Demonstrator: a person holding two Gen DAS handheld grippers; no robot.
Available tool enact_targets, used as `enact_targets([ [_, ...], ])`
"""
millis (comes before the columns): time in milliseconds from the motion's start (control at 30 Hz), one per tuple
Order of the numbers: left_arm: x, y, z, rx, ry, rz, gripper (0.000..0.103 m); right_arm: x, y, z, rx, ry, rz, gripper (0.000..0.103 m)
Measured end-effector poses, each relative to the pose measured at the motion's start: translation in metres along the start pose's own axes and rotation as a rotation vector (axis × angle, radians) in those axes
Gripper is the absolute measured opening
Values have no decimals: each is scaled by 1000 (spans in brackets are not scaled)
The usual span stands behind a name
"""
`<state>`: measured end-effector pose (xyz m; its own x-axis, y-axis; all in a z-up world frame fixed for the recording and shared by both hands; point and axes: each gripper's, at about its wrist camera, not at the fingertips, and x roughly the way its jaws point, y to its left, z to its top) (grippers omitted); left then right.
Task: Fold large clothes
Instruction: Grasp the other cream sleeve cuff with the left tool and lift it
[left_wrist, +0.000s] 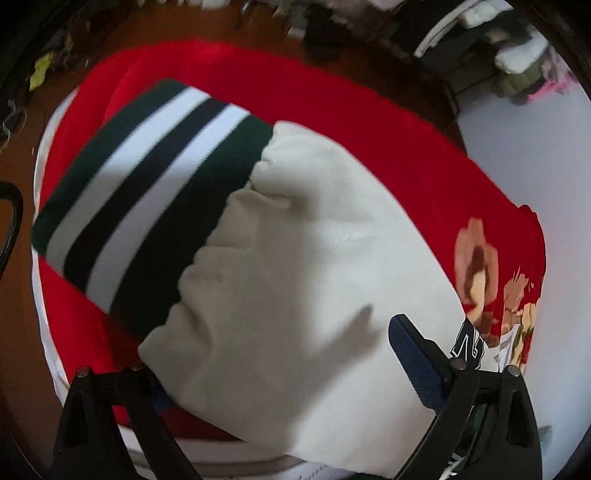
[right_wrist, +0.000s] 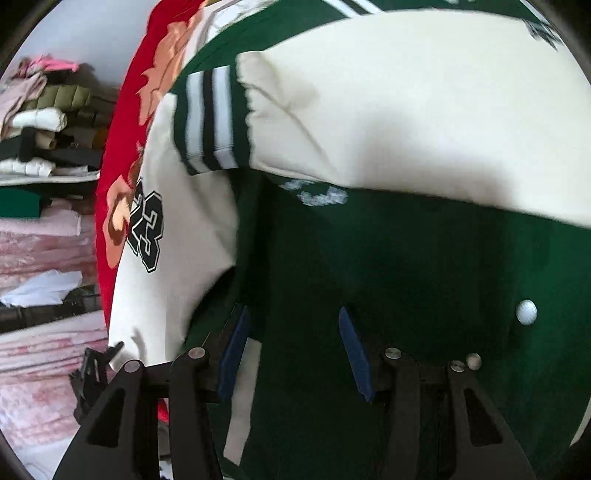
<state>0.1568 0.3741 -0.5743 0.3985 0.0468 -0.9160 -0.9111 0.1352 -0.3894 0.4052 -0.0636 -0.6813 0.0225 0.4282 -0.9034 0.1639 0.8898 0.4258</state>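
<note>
Here both grippers (left_wrist: 280, 373) (right_wrist: 295, 354) tilt down over jacket (right_wrist: 406, 277).

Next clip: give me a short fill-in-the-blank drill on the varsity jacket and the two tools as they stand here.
1. The cream leather sleeve ends in a striped knit ____.
2. The varsity jacket's body is dark ____.
3. The jacket lies on a ____ flowered cloth.
4. The black number patch sits on a ____ sleeve.

Missing words: cuff; green; red; cream

A black "23" outlined in white stands on the jacket's cream sleeve (right_wrist: 177, 236).
</note>
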Motion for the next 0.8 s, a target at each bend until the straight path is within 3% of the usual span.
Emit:
enact_targets([
  [100,-7,-2,5,35,-28,-15,69,1,9,5,-28,-8,3,53],
  [133,-10,-4,9,53,-38,-19,53,1,11,6,-32,-11,2,53],
  [167,-13,-3,15,62,-43,-22,30,3,12,6,-34,-11,2,53],
  [233,-21,-7,26,92,-64,-40,13,6,13,7,-30,-10,1,53],
  [400,-52,-31,55,186,-181,-124,9,15,16,4,-28,-3,-11,53],
  [500,-44,-46,76,233,-218,-151,9,21,19,3,-40,-2,-40,53],
  [600,-1,-50,89,242,-120,-125,15,26,20,3,-42,4,-85,53],
  [667,27,-44,95,214,-14,-154,30,29,21,4,-37,6,-115,53],
  [700,36,-43,96,191,15,-170,31,29,21,5,-31,6,-124,53],
  [800,40,-46,98,195,-29,-192,29,32,25,7,-28,7,-148,53],
])
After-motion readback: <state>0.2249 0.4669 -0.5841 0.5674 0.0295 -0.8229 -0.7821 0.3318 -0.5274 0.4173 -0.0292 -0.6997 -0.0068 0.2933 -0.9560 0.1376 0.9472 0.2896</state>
